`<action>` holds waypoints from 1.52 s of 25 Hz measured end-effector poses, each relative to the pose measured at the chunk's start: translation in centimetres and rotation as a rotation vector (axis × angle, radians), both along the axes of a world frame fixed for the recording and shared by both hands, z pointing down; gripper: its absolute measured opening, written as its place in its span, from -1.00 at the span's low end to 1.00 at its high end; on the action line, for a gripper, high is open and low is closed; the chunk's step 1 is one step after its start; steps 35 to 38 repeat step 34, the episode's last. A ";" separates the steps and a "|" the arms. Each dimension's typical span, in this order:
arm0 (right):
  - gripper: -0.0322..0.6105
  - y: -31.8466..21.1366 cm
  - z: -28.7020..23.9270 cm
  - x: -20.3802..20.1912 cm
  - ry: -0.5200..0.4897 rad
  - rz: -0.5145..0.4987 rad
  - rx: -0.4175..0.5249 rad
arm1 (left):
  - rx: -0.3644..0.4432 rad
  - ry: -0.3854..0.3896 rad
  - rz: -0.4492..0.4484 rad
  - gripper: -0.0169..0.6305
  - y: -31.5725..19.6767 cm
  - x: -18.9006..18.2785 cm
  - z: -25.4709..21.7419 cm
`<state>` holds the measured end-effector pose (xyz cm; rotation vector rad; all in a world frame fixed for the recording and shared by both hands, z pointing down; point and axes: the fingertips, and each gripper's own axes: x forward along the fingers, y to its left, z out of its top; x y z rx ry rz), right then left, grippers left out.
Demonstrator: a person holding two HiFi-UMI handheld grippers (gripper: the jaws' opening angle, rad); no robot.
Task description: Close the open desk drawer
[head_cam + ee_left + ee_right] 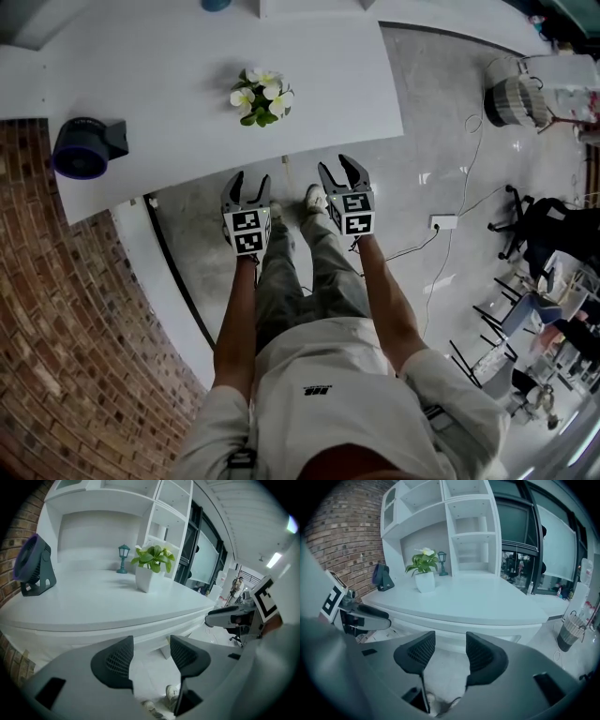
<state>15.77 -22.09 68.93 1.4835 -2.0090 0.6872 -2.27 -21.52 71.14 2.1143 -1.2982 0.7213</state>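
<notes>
The white desk (187,56) lies ahead of me, and both grippers hang in front of its near edge, over the floor. A white drawer front (487,629) runs under the top's edge in the right gripper view; it also shows in the left gripper view as a white band (154,623). How far it stands out I cannot tell. My left gripper (248,184) (151,652) is open and empty. My right gripper (337,172) (451,651) is open and empty too, level with the left one. Neither touches the desk.
On the desk stand a potted plant with white flowers (261,96), a dark fan (84,147) and a small teal lantern (123,558). White shelves (468,522) rise behind. A brick wall (75,309) is at the left. A power strip (442,222), basket (514,98) and chairs (544,234) are at the right.
</notes>
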 end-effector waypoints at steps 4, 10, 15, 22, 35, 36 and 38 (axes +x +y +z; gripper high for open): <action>-0.26 1.8 -2.4 0.1 0.004 0.027 0.040 | 0.027 0.037 0.012 -0.15 1.1 0.9 -1.9; -0.26 4.5 -5.8 0.6 0.026 0.070 0.097 | 0.075 0.058 0.066 -0.15 3.0 1.9 -4.8; -0.26 6.4 -7.7 0.9 0.036 0.087 0.124 | 0.102 0.073 0.086 -0.15 4.5 1.9 -6.7; -0.26 8.0 -10.0 0.7 0.018 0.115 0.160 | 0.139 0.087 0.117 -0.15 5.6 2.2 -8.9; -0.26 7.9 -12.2 0.7 0.007 0.120 0.202 | 0.184 0.094 0.132 -0.15 5.6 3.1 -11.1; -0.26 7.9 -12.2 0.7 0.007 0.120 0.202 | 0.184 0.094 0.132 -0.15 5.6 3.1 -11.1; -0.26 7.9 -12.2 0.7 0.007 0.120 0.202 | 0.184 0.094 0.132 -0.15 5.6 3.1 -11.1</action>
